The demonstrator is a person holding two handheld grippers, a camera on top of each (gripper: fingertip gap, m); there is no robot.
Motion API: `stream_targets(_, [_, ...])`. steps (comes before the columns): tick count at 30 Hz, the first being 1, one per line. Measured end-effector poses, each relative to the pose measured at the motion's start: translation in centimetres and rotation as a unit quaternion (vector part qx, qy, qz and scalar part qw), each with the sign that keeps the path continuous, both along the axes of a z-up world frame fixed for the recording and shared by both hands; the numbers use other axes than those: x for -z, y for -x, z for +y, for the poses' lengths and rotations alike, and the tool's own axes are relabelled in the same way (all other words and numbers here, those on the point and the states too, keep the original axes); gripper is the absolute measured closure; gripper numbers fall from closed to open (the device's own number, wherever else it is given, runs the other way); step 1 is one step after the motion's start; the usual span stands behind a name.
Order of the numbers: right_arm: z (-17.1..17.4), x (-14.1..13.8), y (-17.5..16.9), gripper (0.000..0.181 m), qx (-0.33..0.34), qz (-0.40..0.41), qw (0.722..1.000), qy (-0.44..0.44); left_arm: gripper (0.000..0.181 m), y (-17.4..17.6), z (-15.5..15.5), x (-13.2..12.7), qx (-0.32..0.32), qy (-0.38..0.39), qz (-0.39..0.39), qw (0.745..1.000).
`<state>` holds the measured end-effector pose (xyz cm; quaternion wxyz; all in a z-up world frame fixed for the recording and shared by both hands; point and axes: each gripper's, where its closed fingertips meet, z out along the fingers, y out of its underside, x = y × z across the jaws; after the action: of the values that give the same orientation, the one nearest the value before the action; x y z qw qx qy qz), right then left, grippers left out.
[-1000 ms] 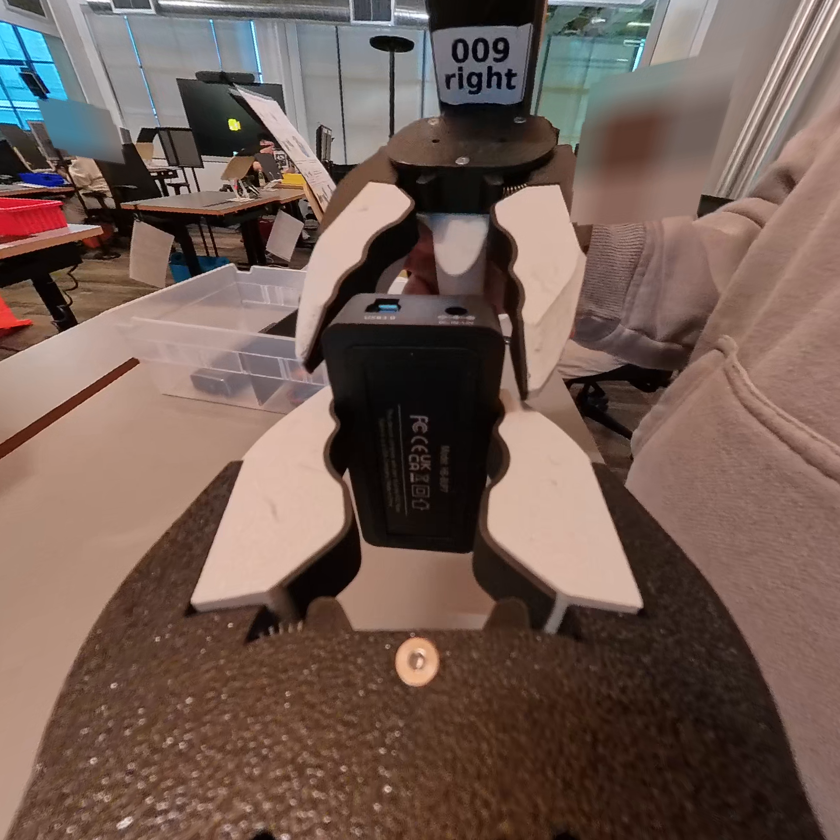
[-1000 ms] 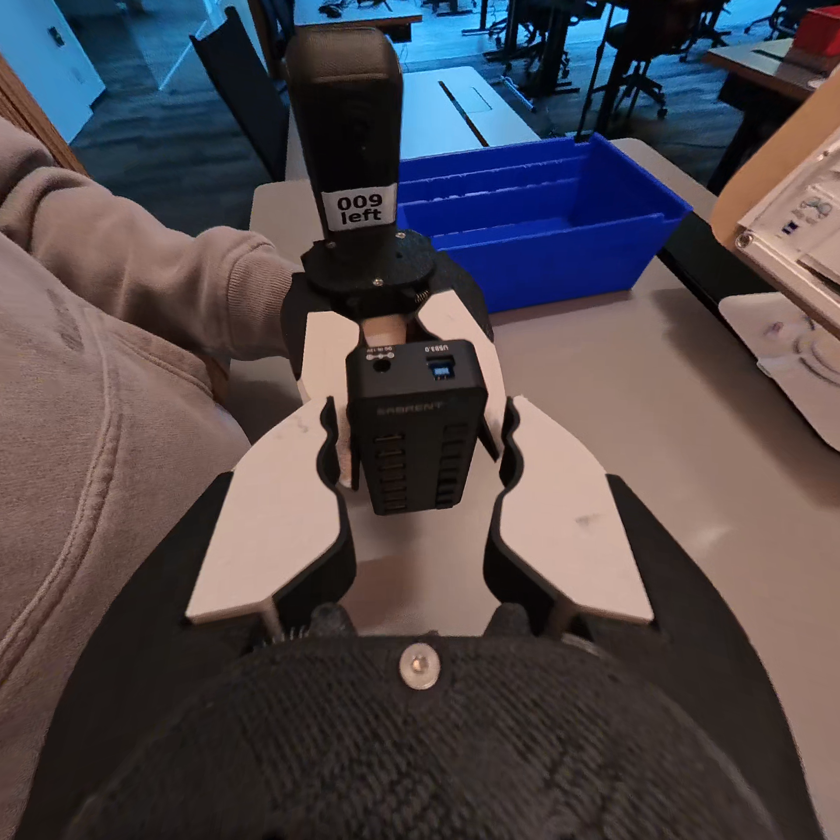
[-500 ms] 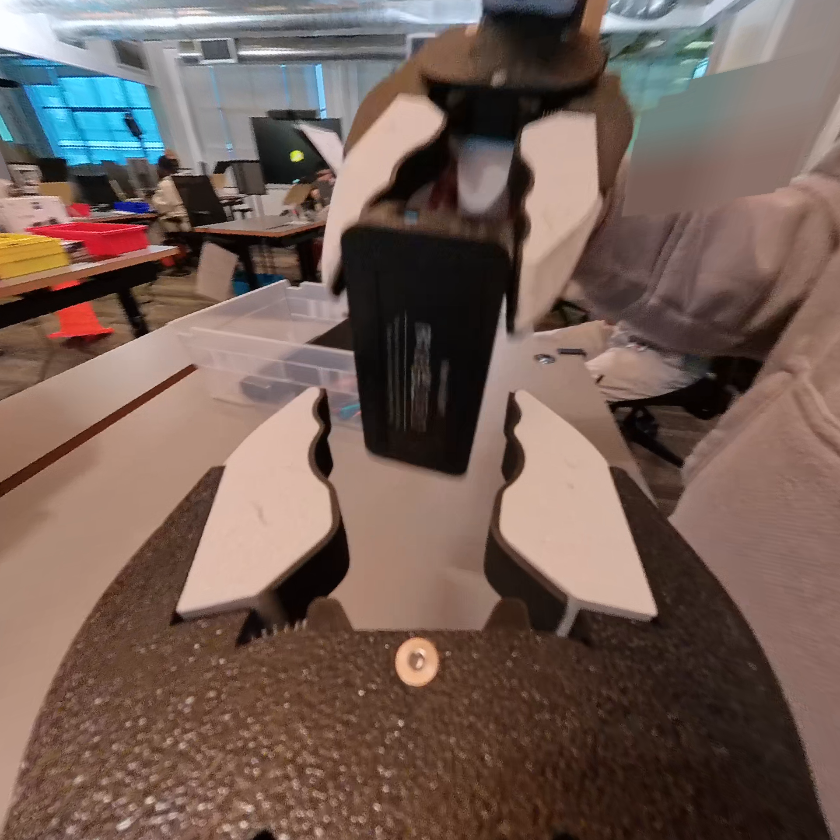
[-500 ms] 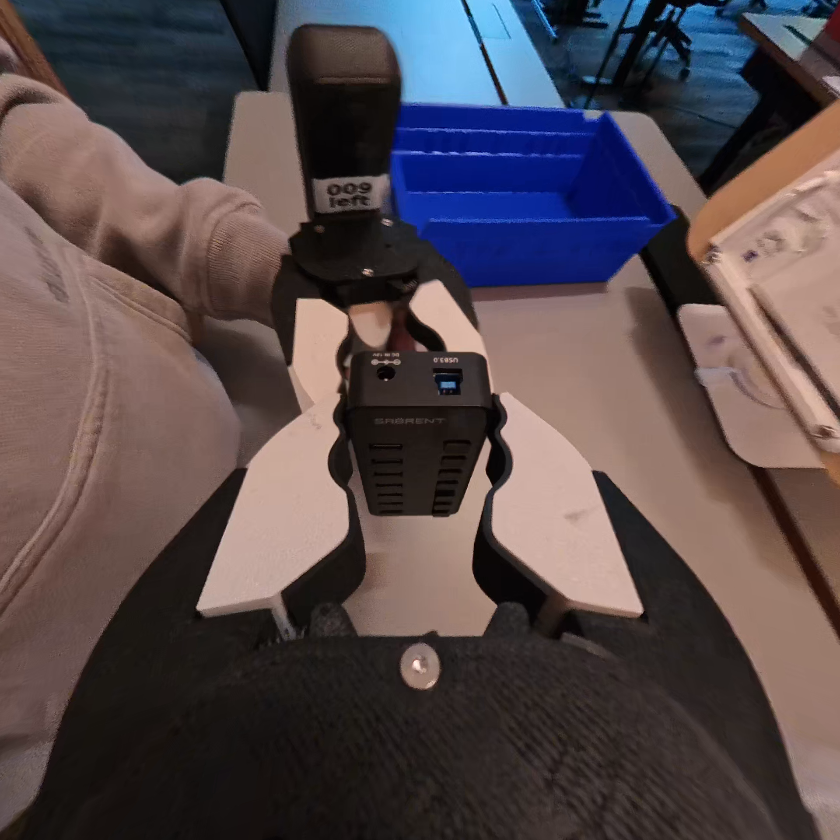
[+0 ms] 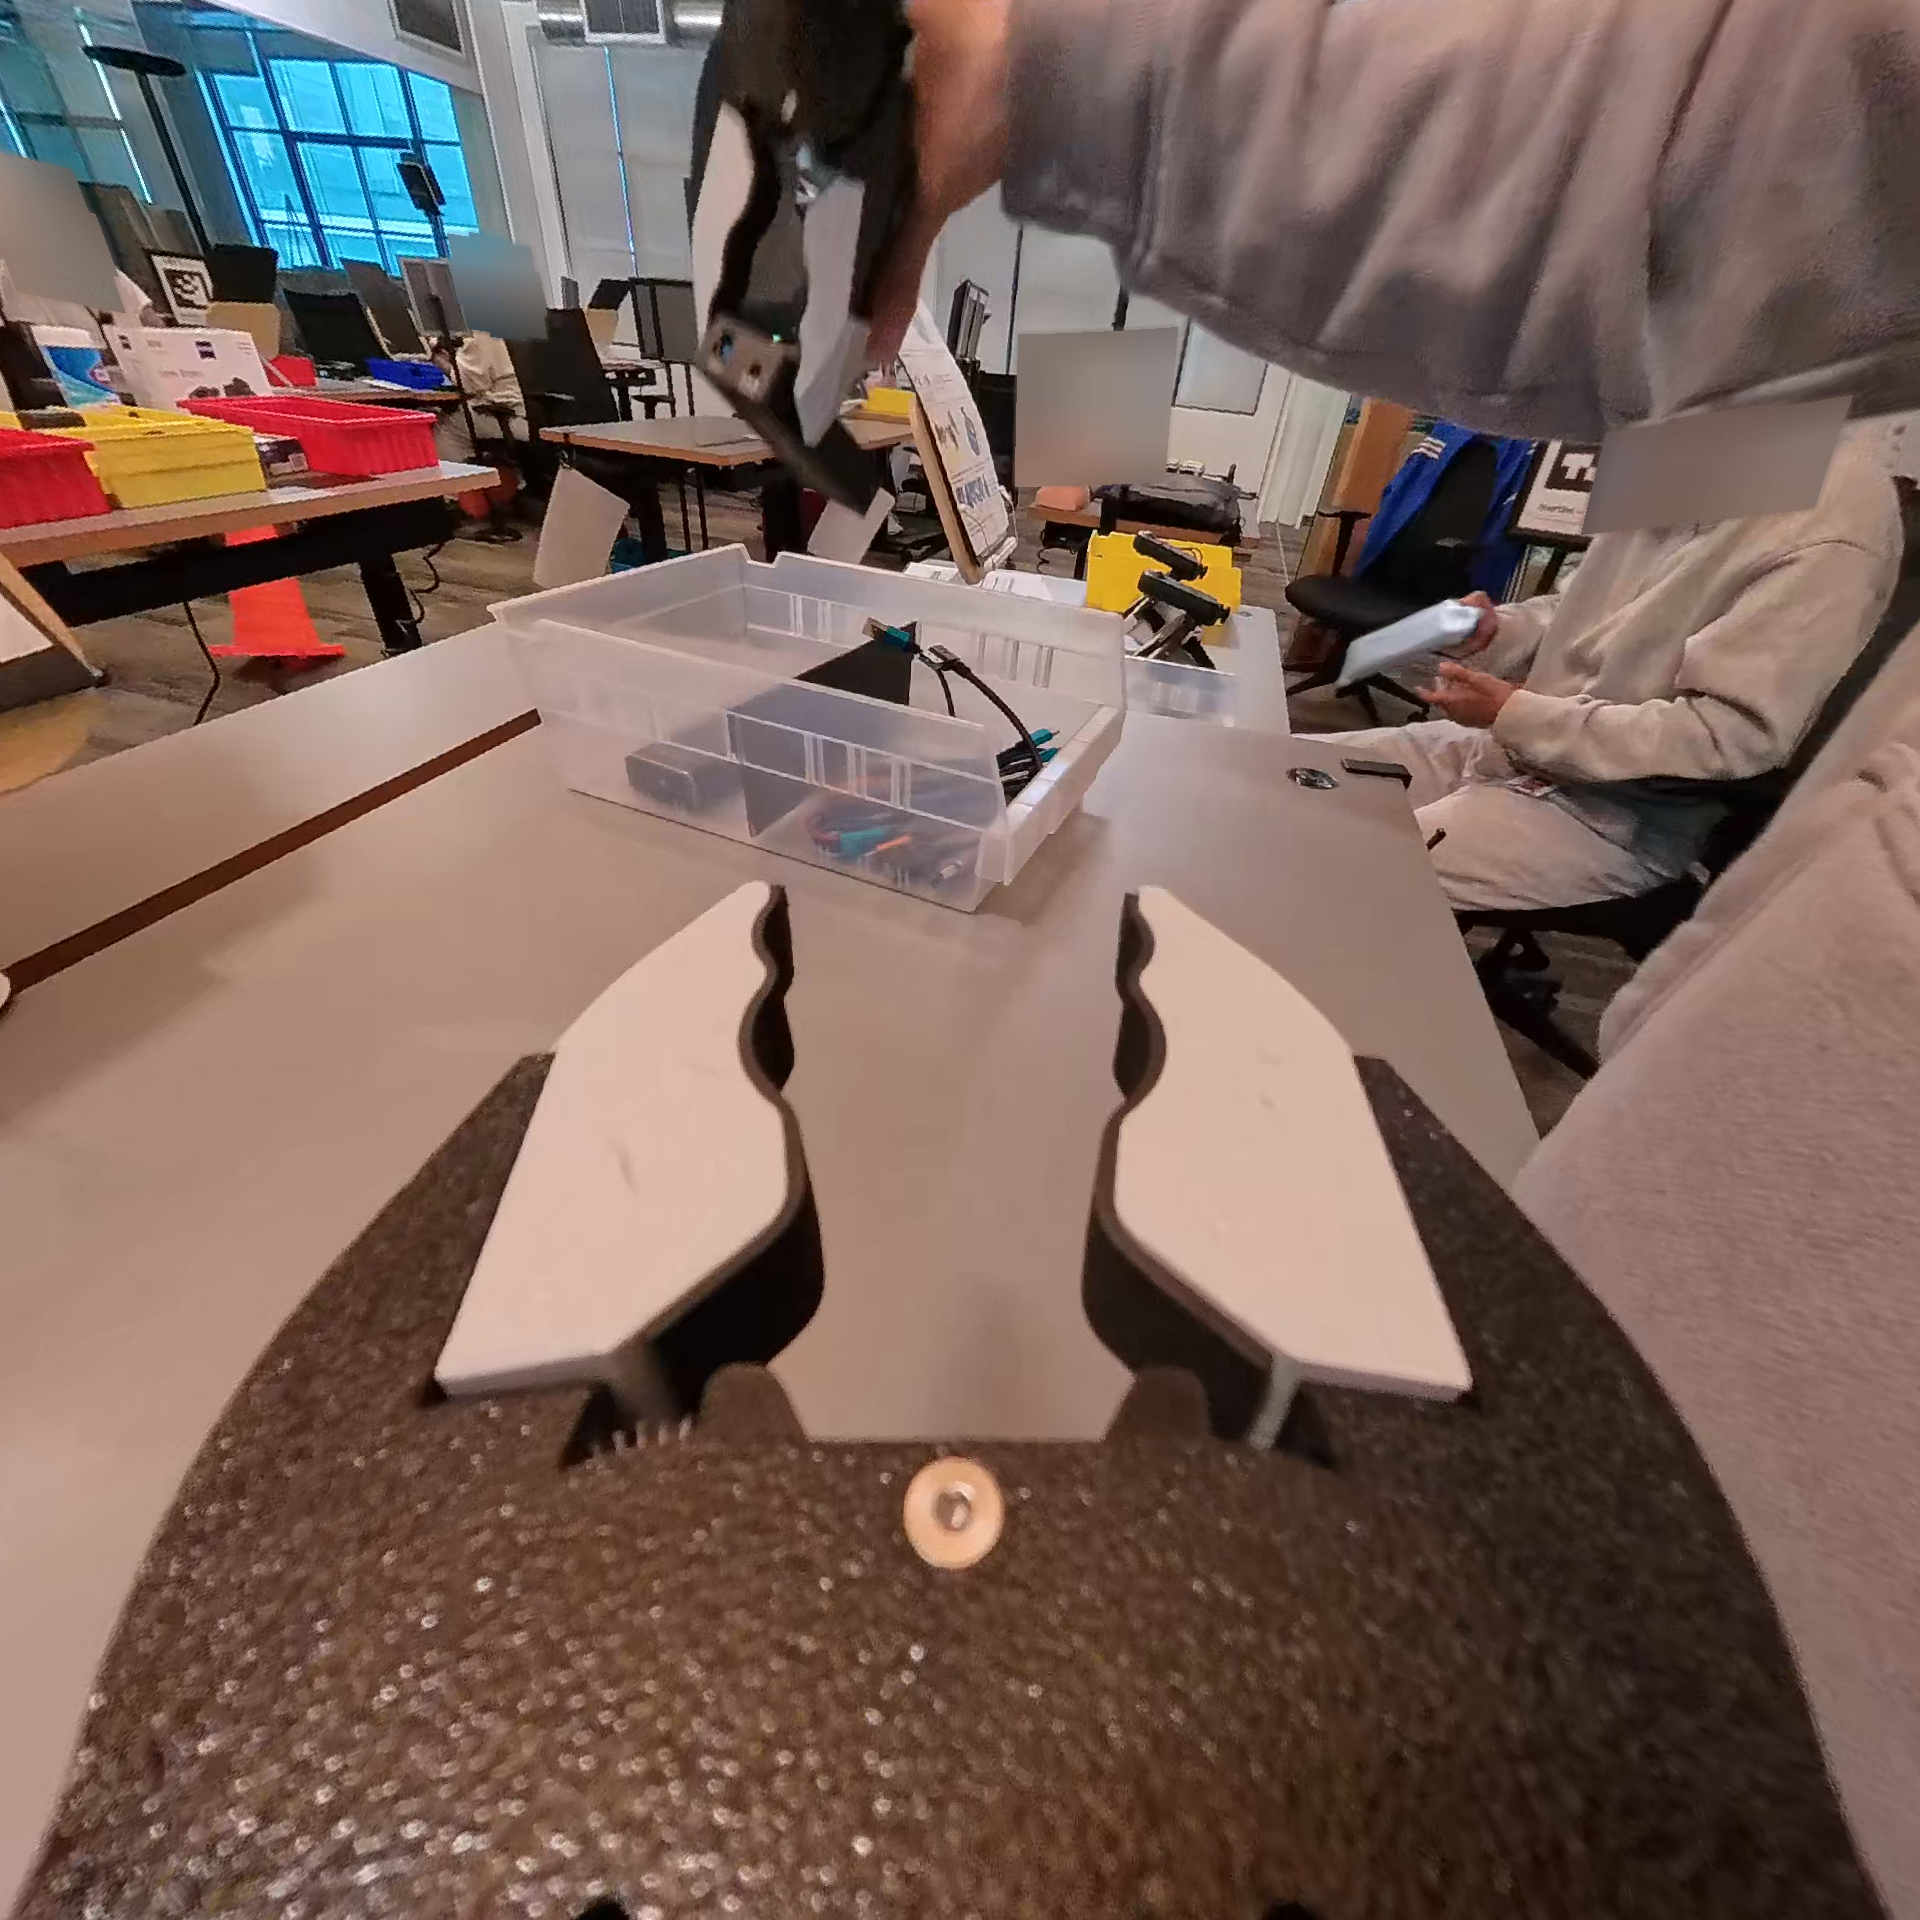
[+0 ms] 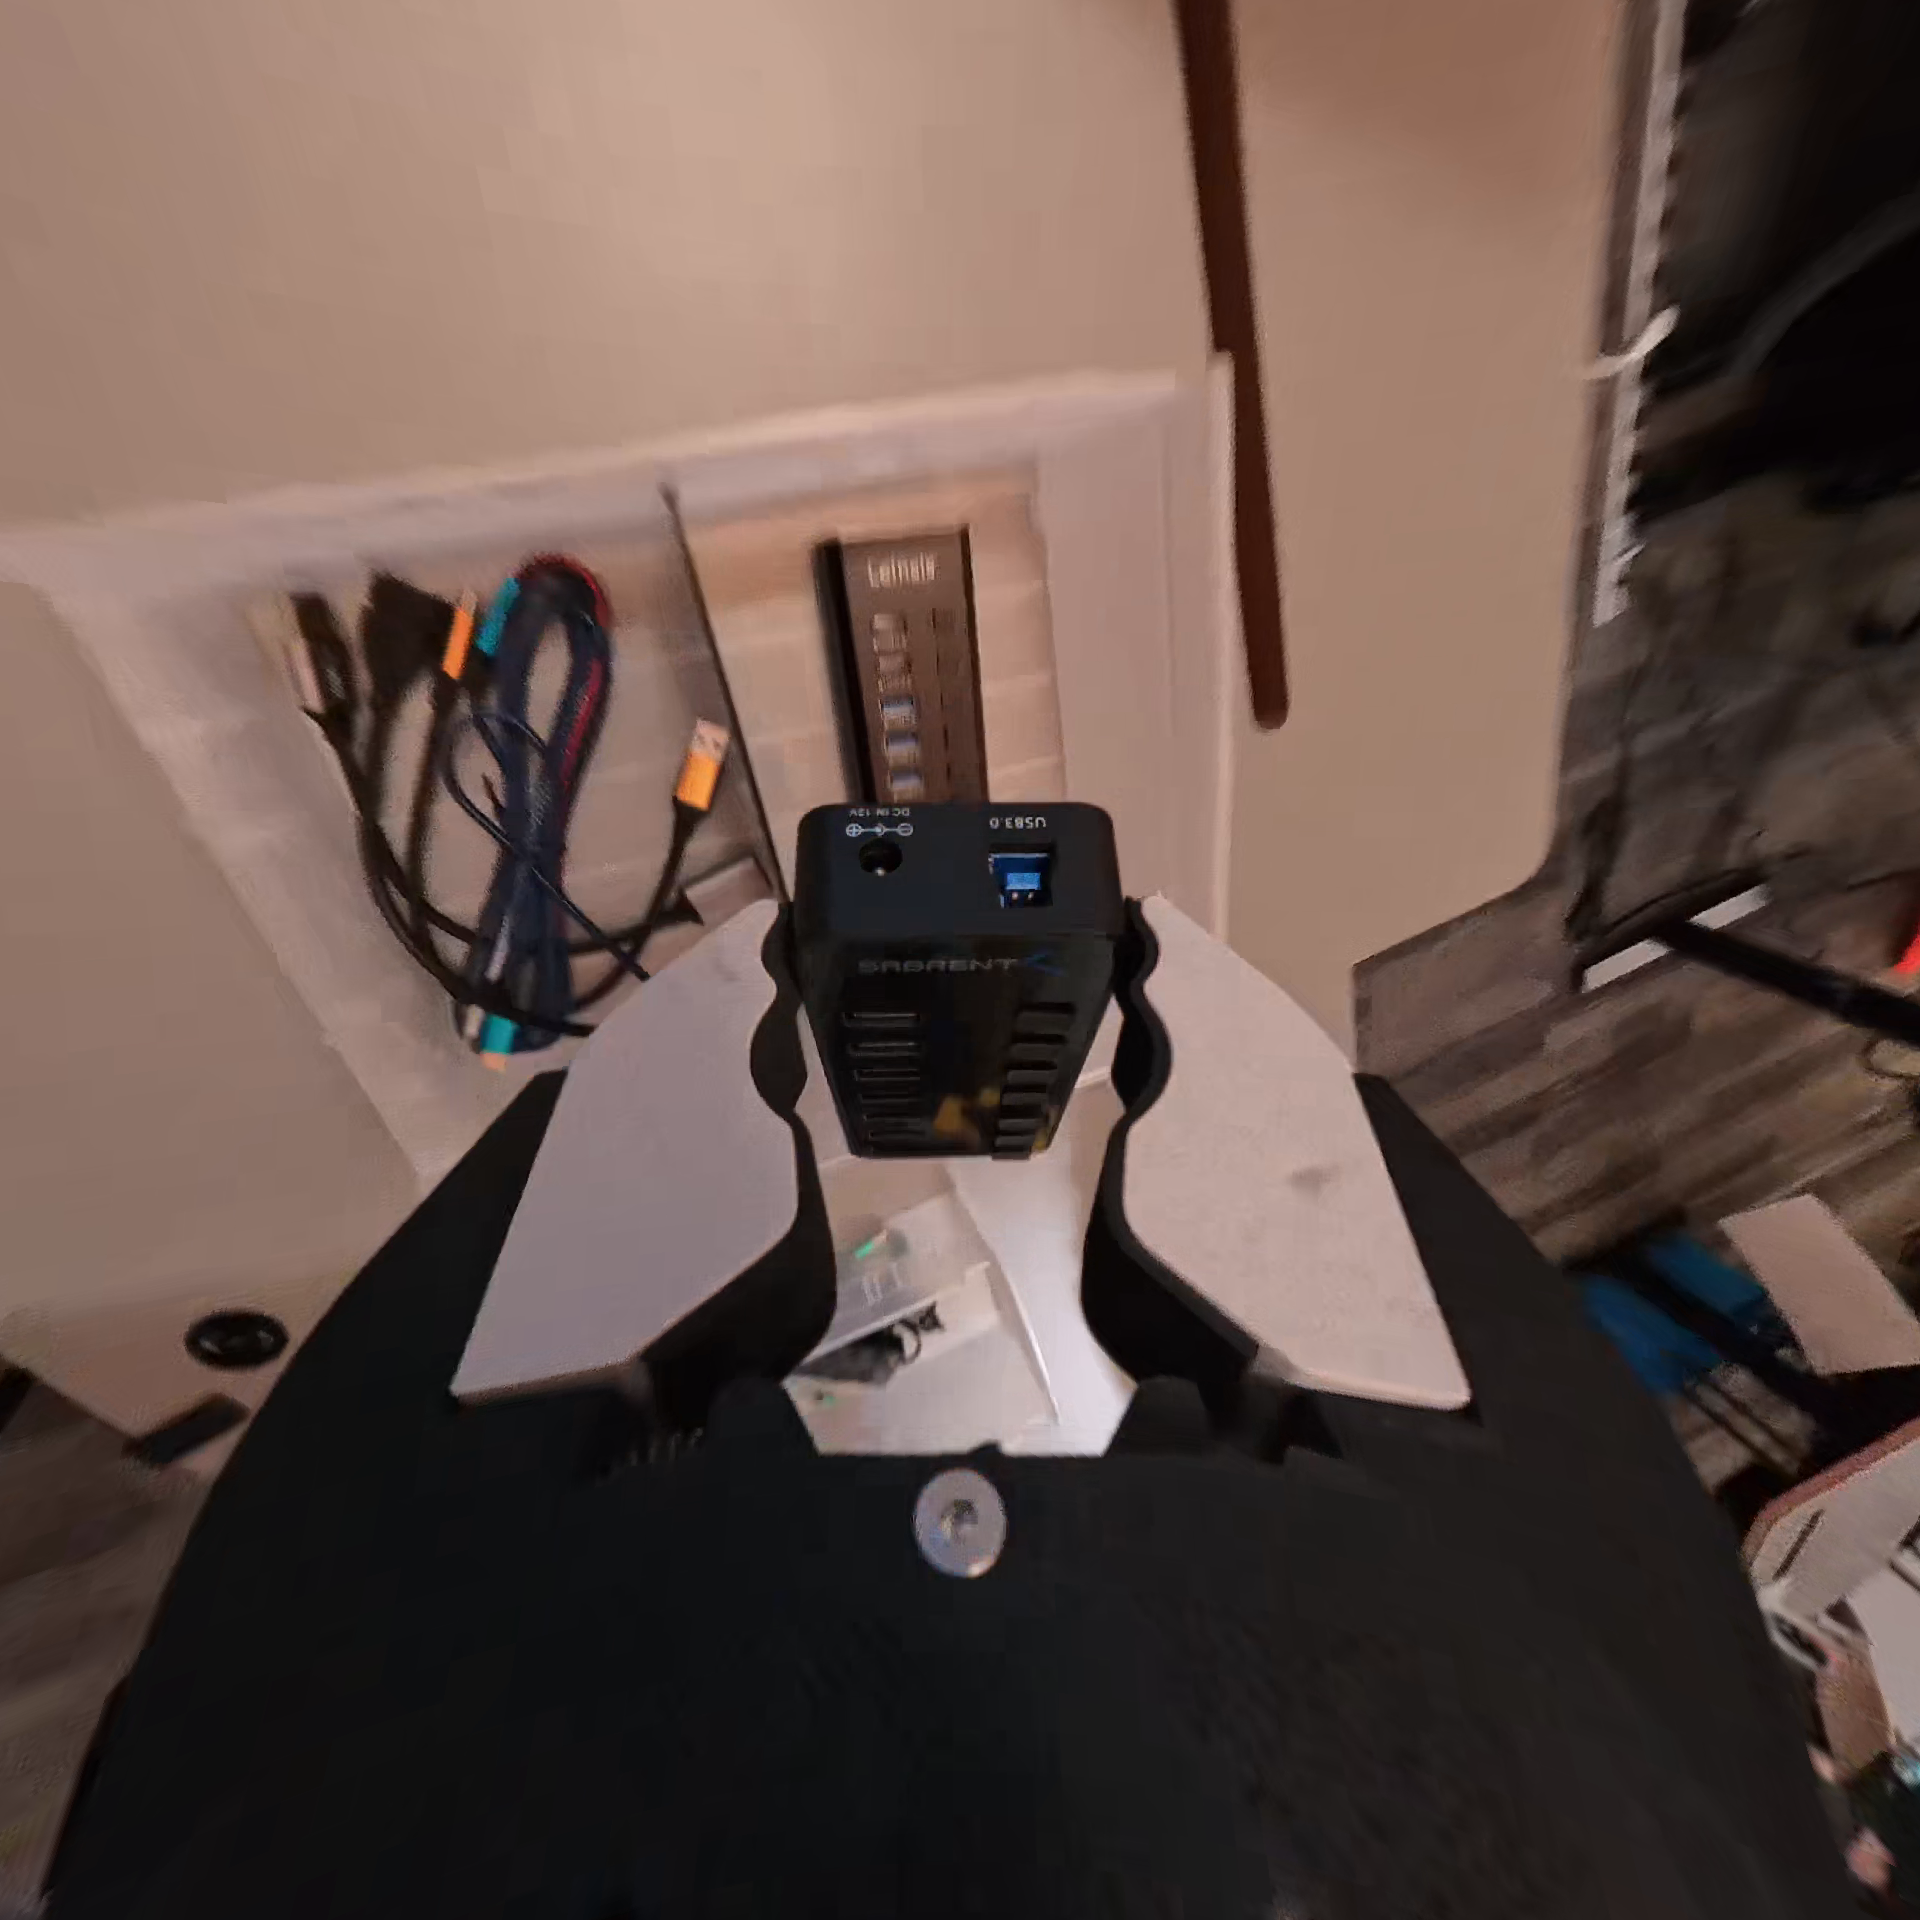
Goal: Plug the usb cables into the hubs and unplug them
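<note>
My right gripper [image 6: 956,925] is shut on a black USB hub [image 6: 956,987] and holds it high over the clear bin [image 6: 582,457], looking down. In the bin lie a bundle of USB cables [image 6: 520,769] with orange and teal plugs and a second, longer dark hub [image 6: 914,665]. My left gripper [image 5: 951,925] is open and empty, low over the grey table [image 5: 260,1039]. In the left wrist view the right gripper [image 5: 790,343] hangs high above the clear bin [image 5: 810,727] with the black hub [image 5: 774,405] in it.
A person in a light hoodie [image 5: 1621,727] sits at the right of the table. My own sleeve [image 5: 1455,187] crosses the top of the left wrist view. Red and yellow bins [image 5: 177,457] stand on a far desk. A dark seam [image 5: 270,831] runs along the table.
The left gripper let go of the black hub and opened; the right gripper closed on it, lifted it away and swung over the clear bin.
</note>
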<state>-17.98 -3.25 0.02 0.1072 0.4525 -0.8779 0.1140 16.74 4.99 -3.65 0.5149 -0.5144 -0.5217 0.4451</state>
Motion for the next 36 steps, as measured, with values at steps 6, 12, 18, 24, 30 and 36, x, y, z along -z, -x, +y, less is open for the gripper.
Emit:
stream_targets(6, [-2.6,9.9,1.5,0.123,-0.003,0.014,0.994,-0.11,0.123,0.1,-0.3,0.5,-0.003,-0.007,-0.012,1.0])
stream_targets(12, [-4.6,15.0,-0.4,0.123,-0.011,-0.014,0.989,-0.144,0.124,-0.4,-0.8,1.0,-0.016,-0.011,-0.029,0.999])
stream_targets(18, [-5.3,16.5,-1.1,0.123,0.01,-0.091,0.99,-0.112,0.124,-1.1,-1.5,1.6,-0.039,-0.022,-0.032,0.998])
stream_targets(24, [-5.0,17.0,0.4,0.109,0.05,-0.063,0.995,-0.057,0.123,0.0,-1.5,1.9,-0.034,-0.029,-0.04,0.998])
stream_targets(30, [-1.8,8.0,1.5,0.094,0.243,-0.153,0.952,0.109,0.121,2.0,-2.3,1.6,-0.062,-0.011,-0.077,0.995])
stream_targets(36, [10.3,5.2,5.4,0.091,0.487,-0.199,0.816,0.24,0.118,6.8,-5.3,0.0,-0.168,-0.096,-0.09,0.977])
